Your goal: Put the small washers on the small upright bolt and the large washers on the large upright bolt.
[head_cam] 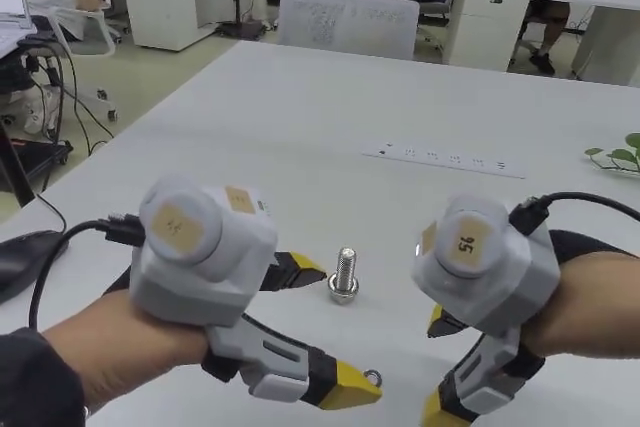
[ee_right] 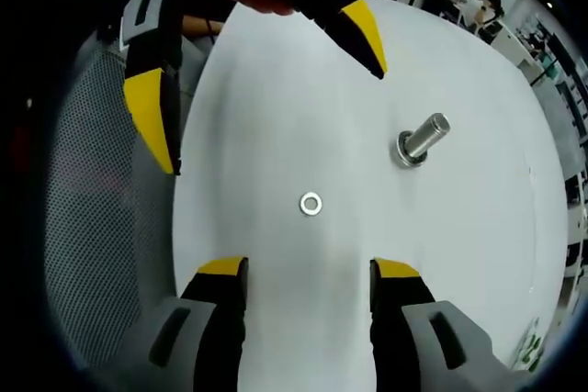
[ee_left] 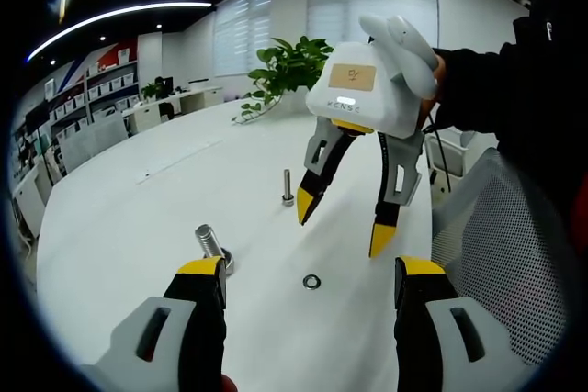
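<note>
Head view: washer (head_cam: 372,379) half-hidden behind left gripper (head_cam: 350,333) tip (jaws apart, likewise on right gripper (head_cam: 432,370))

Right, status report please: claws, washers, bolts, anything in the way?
Both open, empty: left claw, right claw. One washer loose on table between them. Upright: large bolt, small bolt. Nothing lying between washer and large bolt.

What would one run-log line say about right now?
left gripper open, empty | right gripper open, aimed at loose washer | large bolt upright | small bolt upright
</note>
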